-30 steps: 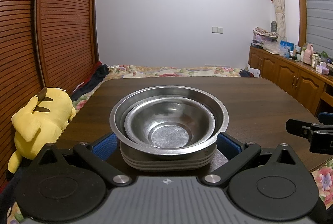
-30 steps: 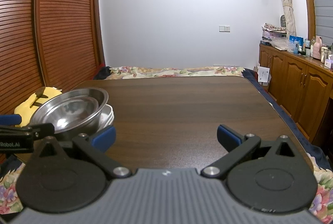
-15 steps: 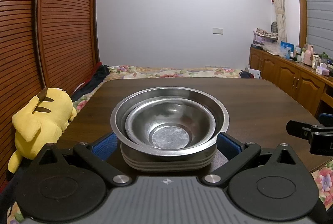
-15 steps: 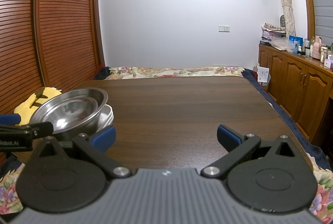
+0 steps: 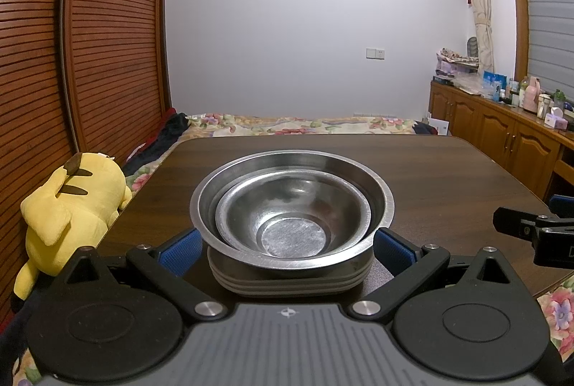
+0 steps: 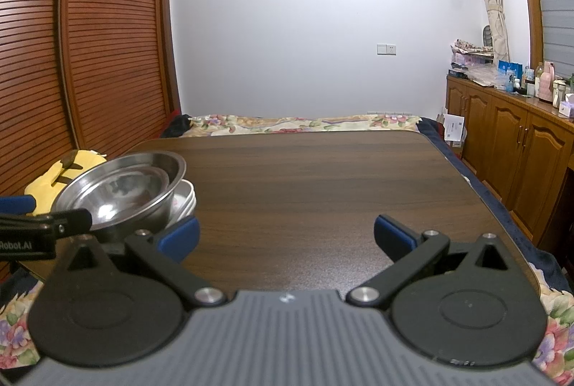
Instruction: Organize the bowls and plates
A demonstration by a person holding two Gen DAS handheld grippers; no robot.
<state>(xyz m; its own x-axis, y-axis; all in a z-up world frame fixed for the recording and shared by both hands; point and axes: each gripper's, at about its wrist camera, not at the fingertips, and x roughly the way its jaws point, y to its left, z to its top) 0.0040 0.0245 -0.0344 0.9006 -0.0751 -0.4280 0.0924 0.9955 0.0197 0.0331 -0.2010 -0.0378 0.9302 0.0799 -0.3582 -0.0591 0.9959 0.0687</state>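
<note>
Two nested steel bowls sit on a stack of plates near the close left part of the table (image 6: 323, 178), which fills the centre of both views. Your largest item, the outer bowl (image 5: 376, 199), rests on the plate stack (image 5: 287, 282) at lower centre of the left wrist view. The inner bowl (image 5: 294, 217) sits inside it, slightly off-centre toward the lower left.

Your left gripper (image 5: 287, 242) is spread wide, its blue pads (image 5: 177, 248) flanking the stack on either side; whether they touch it cannot be told. Your right gripper (image 6: 285, 235) is likewise spread and empty, over bare tabletop at lower centre of its view, with the stack at its left edge.

Judged from this layout, the stacking step appears complete or nearly so; no loose dish remains visible. Next, either close the left gripper squarely on the stack to reposition it, or back both grippers off. Keep the pads level: the steel bowls may slide on the plates.
</note>
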